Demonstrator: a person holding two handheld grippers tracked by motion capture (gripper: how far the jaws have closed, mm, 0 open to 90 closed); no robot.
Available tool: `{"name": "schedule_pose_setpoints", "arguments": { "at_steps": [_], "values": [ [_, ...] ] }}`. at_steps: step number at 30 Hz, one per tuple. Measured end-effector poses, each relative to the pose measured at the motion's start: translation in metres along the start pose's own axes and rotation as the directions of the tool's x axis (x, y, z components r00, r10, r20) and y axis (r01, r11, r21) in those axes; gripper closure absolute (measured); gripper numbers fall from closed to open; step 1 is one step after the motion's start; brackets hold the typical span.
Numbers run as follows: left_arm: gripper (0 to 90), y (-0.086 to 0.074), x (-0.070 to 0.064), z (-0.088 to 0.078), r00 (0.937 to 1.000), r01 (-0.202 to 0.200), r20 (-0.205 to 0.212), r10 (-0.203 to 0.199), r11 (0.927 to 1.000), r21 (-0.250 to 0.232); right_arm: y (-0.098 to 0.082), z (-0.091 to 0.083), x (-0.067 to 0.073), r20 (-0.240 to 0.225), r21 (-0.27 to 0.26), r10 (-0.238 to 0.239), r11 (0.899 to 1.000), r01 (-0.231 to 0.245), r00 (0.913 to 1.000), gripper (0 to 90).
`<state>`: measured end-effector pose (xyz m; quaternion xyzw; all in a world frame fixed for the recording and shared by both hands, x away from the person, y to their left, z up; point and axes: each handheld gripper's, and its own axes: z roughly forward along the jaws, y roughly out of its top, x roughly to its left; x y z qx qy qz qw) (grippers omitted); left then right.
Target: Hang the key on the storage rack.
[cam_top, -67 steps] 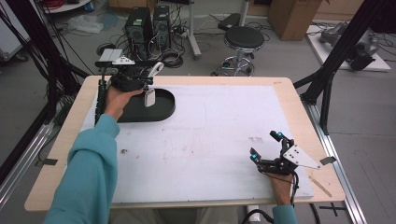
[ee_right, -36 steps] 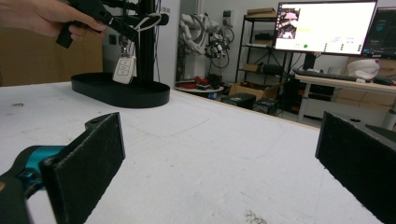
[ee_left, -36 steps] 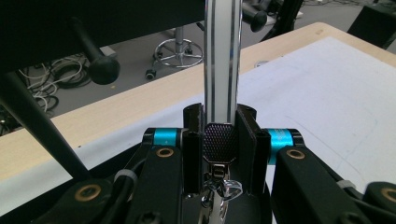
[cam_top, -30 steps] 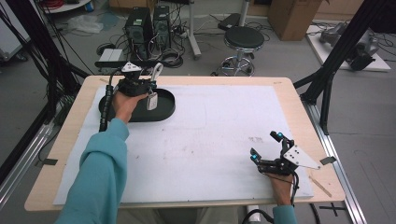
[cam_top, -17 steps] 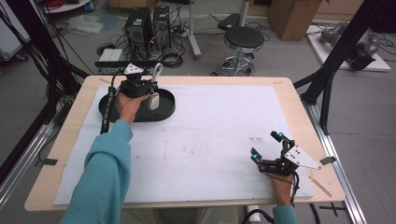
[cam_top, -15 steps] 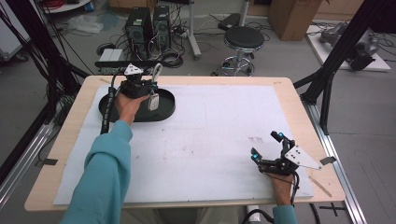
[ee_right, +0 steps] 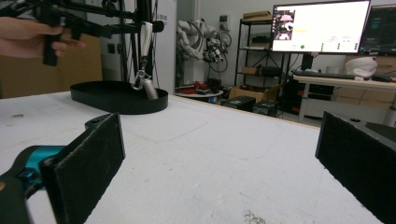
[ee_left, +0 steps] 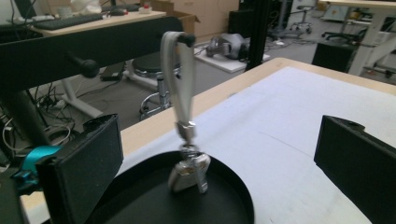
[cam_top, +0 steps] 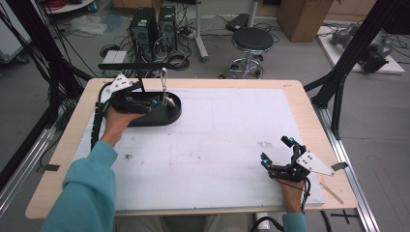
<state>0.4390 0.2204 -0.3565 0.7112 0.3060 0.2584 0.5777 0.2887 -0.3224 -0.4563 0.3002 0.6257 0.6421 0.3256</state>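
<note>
White paper covers the wooden tabletop [cam_top: 290,87]; the right gripper [cam_top: 279,153] rests near its front edge, unmoved, jaws apart. Farther off, the left gripper [cam_top: 157,100] has drawn back from the key fob [ee_left: 187,173], jaws just opened, empty. It hangs by its grey strap [ee_left: 180,84] from the rack peg [ee_left: 187,40] over the black tray [cam_top: 169,116]. Cables clutter the floor beyond.

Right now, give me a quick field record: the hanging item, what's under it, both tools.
item: silver key fob on a pale grey strap, strap looped over a black peg of the black rack
below it: black oval tray; contact unclear
left tool: open, jaws just opened, nothing between them, beside the fob
right tool: open, empty, on the white table cover
</note>
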Motion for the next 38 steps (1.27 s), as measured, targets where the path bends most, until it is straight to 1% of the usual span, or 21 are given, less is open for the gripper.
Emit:
{"name": "schedule_pose_setpoints", "arguments": {
  "at_steps": [2,4,6,7,9,12,13,14,16,17,20,22,24,25,26,28,29,30,32,34,38],
  "values": [
    [1.7,-0.004,-0.004,-0.017,0.9999,0.011,0.011,-0.011,0.9994,-0.033,0.000,0.000,-0.001,0.001,-0.001,0.000,1.000,0.000,1.0000,0.7],
    [1.7,-0.011,-0.011,-0.037,0.9997,0.001,0.025,0.000,0.9983,-0.058,0.000,0.000,-0.001,0.002,-0.002,0.007,1.000,-0.007,1.0000,0.6],
    [1.7,-0.018,-0.017,-0.051,0.9993,-0.016,0.032,0.018,0.9977,-0.066,0.000,0.000,-0.001,0.001,-0.001,0.008,1.000,-0.008,1.0000,0.6],
    [1.7,-0.024,-0.022,-0.061,0.9990,-0.023,0.036,0.026,0.9969,-0.075,0.000,0.000,-0.001,0.001,0.000,0.008,1.000,-0.008,1.0000,0.6],
    [1.7,-0.038,-0.033,-0.080,0.9987,-0.010,0.048,0.015,0.9943,-0.107,-0.001,0.001,-0.002,-0.006,-0.003,0.011,1.000,-0.011,0.9999,0.6],
    [1.7,-0.053,-0.045,-0.100,0.9988,-0.003,0.048,0.010,0.9899,-0.142,-0.002,0.001,-0.003,-0.015,0.002,0.023,1.000,-0.023,0.9996,0.6],
    [1.7,-0.059,-0.050,-0.107,0.9987,0.009,0.051,-0.001,0.9877,-0.156,-0.002,0.001,-0.003,-0.017,0.001,0.029,1.000,-0.029,0.9994,0.6],
    [1.7,-0.063,-0.052,-0.111,0.9985,0.013,0.056,-0.004,0.9871,-0.159,-0.002,0.000,-0.003,-0.015,0.002,0.042,0.999,-0.042,0.9990,0.6],
    [1.7,-0.074,-0.059,-0.121,0.9977,0.014,0.067,-0.003,0.9861,-0.165,-0.002,0.000,-0.003,-0.015,0.002,0.035,0.999,-0.035,0.9993,0.6],
    [1.7,-0.079,-0.061,-0.124,0.9978,0.015,0.067,-0.003,0.9841,-0.177,-0.002,0.001,-0.003,-0.017,0.002,0.031,1.000,-0.031,0.9994,0.6],
    [1.7,-0.095,-0.067,-0.131,0.9975,0.018,0.071,-0.006,0.9836,-0.179,-0.002,0.001,-0.003,-0.017,0.002,0.032,1.000,-0.032,0.9994,0.6],
    [1.7,-0.109,-0.072,-0.136,0.9982,0.013,0.061,-0.001,0.9816,-0.191,-0.002,0.001,-0.003,-0.015,0.003,0.027,1.000,-0.027,0.9995,0.6],
    [1.7,-0.118,-0.074,-0.139,0.9982,0.030,0.057,-0.019,0.9782,-0.205,-0.002,0.001,-0.002,-0.015,0.004,0.027,1.000,-0.027,0.9995,0.6],
    [1.7,-0.121,-0.075,-0.141,0.9984,0.031,0.052,-0.020,0.9775,-0.209,-0.002,0.001,-0.002,-0.014,0.004,0.027,1.000,-0.027,0.9995,0.6],
    [1.7,-0.124,-0.075,-0.142,0.9987,0.028,0.048,-0.018,0.9780,-0.207,-0.002,0.001,-0.002,-0.015,0.004,0.027,1.000,-0.026,0.9995,0.6],
    [1.7,-0.129,-0.075,-0.143,0.9988,0.037,0.038,-0.030,0.9775,-0.208,-0.002,0.001,-0.002,-0.017,0.005,0.026,1.000,-0.026,0.9995,0.6],
    [1.7,-0.131,-0.074,-0.144,0.9989,0.039,0.034,-0.032,0.9765,-0.212,-0.002,0.001,-0.002,-0.018,0.008,0.031,1.000,-0.030,0.9994,0.6],
    [1.7,-0.131,-0.074,-0.145,0.9988,0.042,0.033,-0.036,0.9736,-0.224,-0.002,0.001,-0.002,-0.018,0.008,0.030,1.000,-0.030,0.9994,0.6],
    [1.7,-0.132,-0.073,-0.146,0.9986,0.045,0.037,-0.038,0.9719,-0.231,-0.002,0.001,-0.002,-0.019,0.008,0.030,1.000,-0.030,0.9994,0.6],
    [1.7,-0.131,-0.074,-0.145,0.9992,0.032,0.032,-0.025,0.9746,-0.221,-0.002,0.001,-0.003,-0.019,0.007,0.026,1.000,-0.026,0.9995,0.6],
    [1.7,-0.131,-0.075,-0.144,0.9992,0.037,0.024,-0.033,0.9752,-0.218,-0.002,0.001,-0.002,-0.019,0.011,0.023,1.000,-0.022,0.9996,0.6]
  ]
}}
